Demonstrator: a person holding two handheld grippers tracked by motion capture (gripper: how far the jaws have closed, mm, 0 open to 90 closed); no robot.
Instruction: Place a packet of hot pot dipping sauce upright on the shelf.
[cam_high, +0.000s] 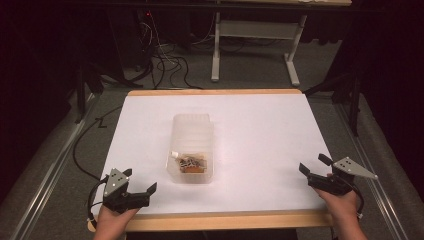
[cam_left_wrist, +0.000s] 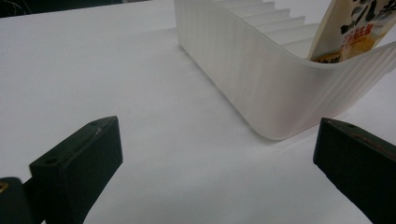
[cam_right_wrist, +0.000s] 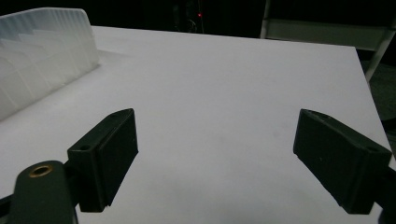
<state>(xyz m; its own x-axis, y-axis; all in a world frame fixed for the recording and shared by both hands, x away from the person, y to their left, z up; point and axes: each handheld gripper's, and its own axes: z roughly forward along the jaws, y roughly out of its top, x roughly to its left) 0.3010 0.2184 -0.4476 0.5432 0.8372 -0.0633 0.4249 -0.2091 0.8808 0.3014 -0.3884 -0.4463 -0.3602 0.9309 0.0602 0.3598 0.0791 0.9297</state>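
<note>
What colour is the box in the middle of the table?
Milky see-through white with ribbed walls; the box shows best in the left gripper view.

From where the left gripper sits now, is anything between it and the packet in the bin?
Yes: the bin's near wall. The packet stands inside the translucent bin, behind that wall. The left gripper, jaws apart, has bare white table up to the bin; reaching over the rim looks clear.
</note>
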